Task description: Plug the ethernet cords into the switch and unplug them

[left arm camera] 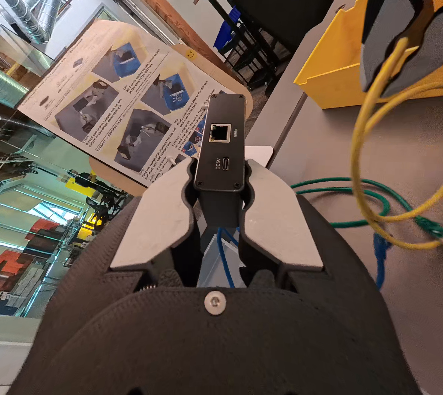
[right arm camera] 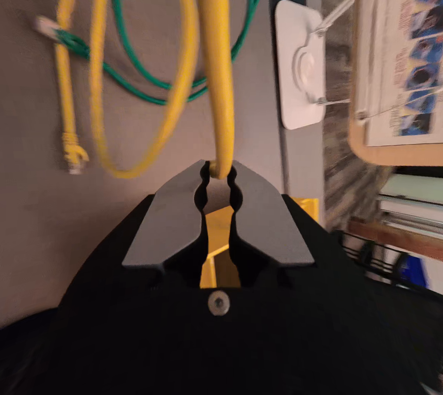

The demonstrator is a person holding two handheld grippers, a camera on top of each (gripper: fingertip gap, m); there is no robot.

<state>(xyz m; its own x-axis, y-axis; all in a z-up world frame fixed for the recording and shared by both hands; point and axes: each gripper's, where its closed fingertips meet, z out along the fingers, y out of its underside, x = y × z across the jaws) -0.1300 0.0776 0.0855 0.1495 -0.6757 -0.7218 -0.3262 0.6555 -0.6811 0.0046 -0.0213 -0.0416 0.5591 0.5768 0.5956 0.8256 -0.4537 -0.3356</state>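
Observation:
My left gripper [left arm camera: 219, 177] is shut on a black switch [left arm camera: 221, 141], held upright; its end face with one port faces the camera. A blue cord [left arm camera: 225, 261] hangs below the switch between the fingers. My right gripper [right arm camera: 219, 169] is shut on a yellow cord [right arm camera: 217, 60] at its fingertips and holds it above the table; it shows in the left wrist view [left arm camera: 405, 31] at the upper right with the yellow cord [left arm camera: 366, 143] looping down. The yellow cord's free plug [right arm camera: 73, 151] lies on the table. A green cord [right arm camera: 134, 71] lies coiled under it, and in the left wrist view [left arm camera: 374, 194].
A yellow bin [left arm camera: 335, 71] stands on the grey table [left arm camera: 395, 299] at the back right. An instruction sheet on a wooden board [left arm camera: 115, 105] stands behind the switch on a white stand [right arm camera: 300, 64]. A blue plug [left arm camera: 381, 256] lies on the table. Shelving with blue bins [left arm camera: 227, 28] stands beyond. Left tips to right tips: about 20 cm.

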